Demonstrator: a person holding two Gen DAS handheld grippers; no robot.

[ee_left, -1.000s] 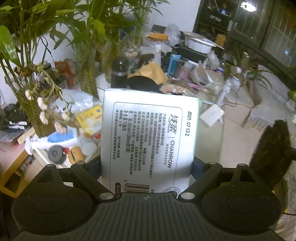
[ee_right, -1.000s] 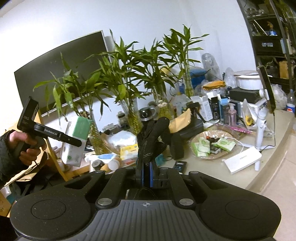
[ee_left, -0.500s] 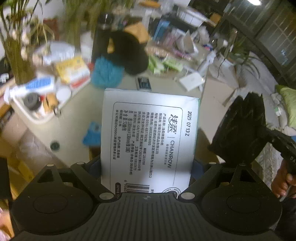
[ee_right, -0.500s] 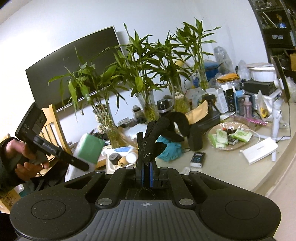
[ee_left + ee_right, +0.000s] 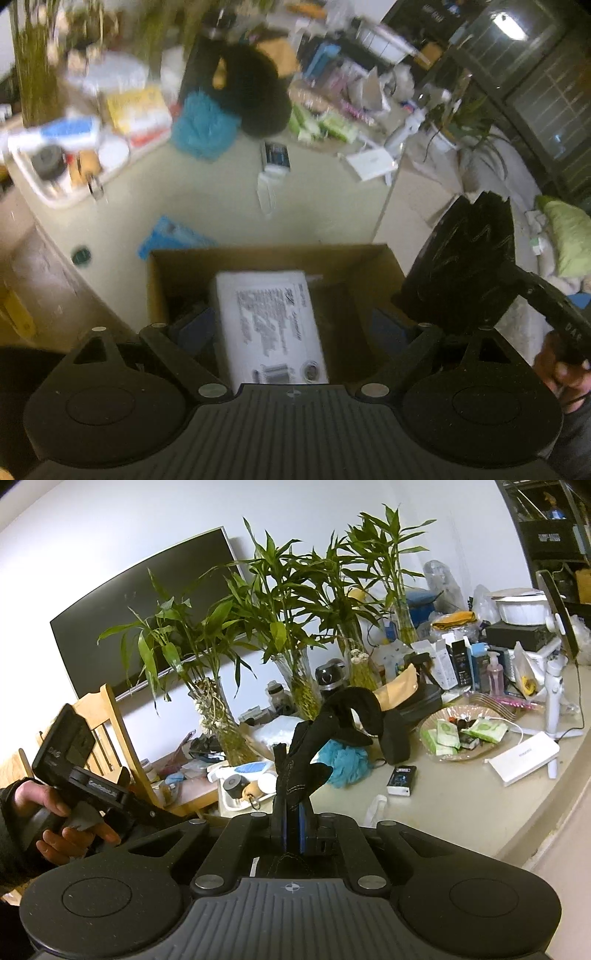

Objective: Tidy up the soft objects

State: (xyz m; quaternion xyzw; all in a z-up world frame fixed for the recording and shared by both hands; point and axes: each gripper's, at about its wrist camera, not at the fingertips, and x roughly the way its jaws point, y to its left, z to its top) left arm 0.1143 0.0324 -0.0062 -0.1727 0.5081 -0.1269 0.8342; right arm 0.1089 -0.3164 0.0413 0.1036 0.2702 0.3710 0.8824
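The left gripper [image 5: 286,328] was seen with its fingers spread wide, well clear of the white tissue pack [image 5: 267,325], which lay tilted inside the open cardboard box [image 5: 258,258] below it; no contact with the pack could be made out, though the view was blurred. The pack was therefore judged to be let go and dropping or resting in the box.

The right gripper [image 5: 291,830] was closed tight on a black glove [image 5: 299,771], whose limp fingers stood up above the fingertips. In the left wrist view the same glove [image 5: 469,266] was held in the air beside the box, to its right.

On the cluttered surface [image 5: 461,794] a blue fluffy sponge [image 5: 345,762] and a black neck pillow [image 5: 354,716] were left lying, touching each other.

The step in hand was judged to be the release of the pack into the box. The next move would call for the glove to be carried over the box opening and the right gripper opened there.
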